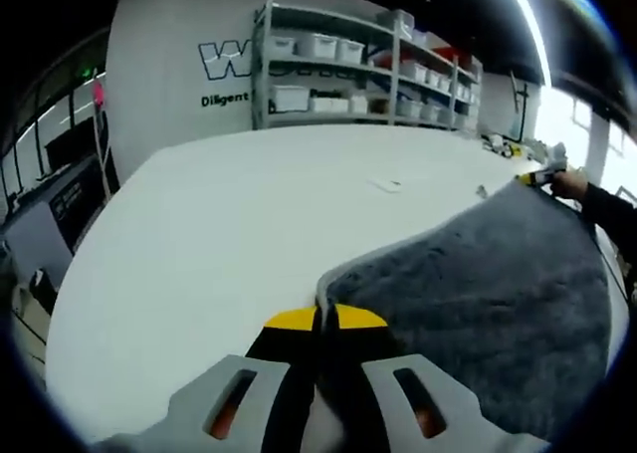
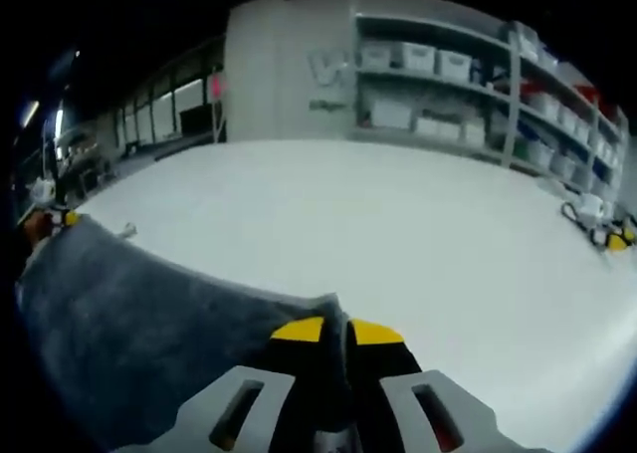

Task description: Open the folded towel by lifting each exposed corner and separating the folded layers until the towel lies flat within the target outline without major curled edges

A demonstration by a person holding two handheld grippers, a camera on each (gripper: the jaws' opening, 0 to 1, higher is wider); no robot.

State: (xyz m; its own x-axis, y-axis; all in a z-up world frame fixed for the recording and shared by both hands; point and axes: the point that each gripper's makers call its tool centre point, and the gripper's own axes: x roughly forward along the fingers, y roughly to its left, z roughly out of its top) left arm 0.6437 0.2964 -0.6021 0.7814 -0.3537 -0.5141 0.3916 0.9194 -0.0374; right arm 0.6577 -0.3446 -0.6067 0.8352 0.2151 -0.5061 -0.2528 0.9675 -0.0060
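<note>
A dark grey towel (image 1: 498,284) hangs stretched between the two grippers over the white table (image 1: 219,234). In the left gripper view, my left gripper (image 1: 323,319) is shut on one towel corner. The cloth runs right from there to the right gripper (image 1: 542,177), held by a person's hand (image 1: 572,184). In the right gripper view, my right gripper (image 2: 336,330) is shut on the other corner of the towel (image 2: 139,324). There the cloth stretches left to the left gripper (image 2: 55,219). The towel's lower part is out of sight.
Across the white table (image 2: 418,234) stand shelves with white bins (image 1: 348,70) against a lettered wall. A small flat item (image 1: 386,184) lies mid-table. Yellow and black tools (image 2: 607,239) sit near the table's far right edge. Desks and screens (image 1: 70,204) stand to the left.
</note>
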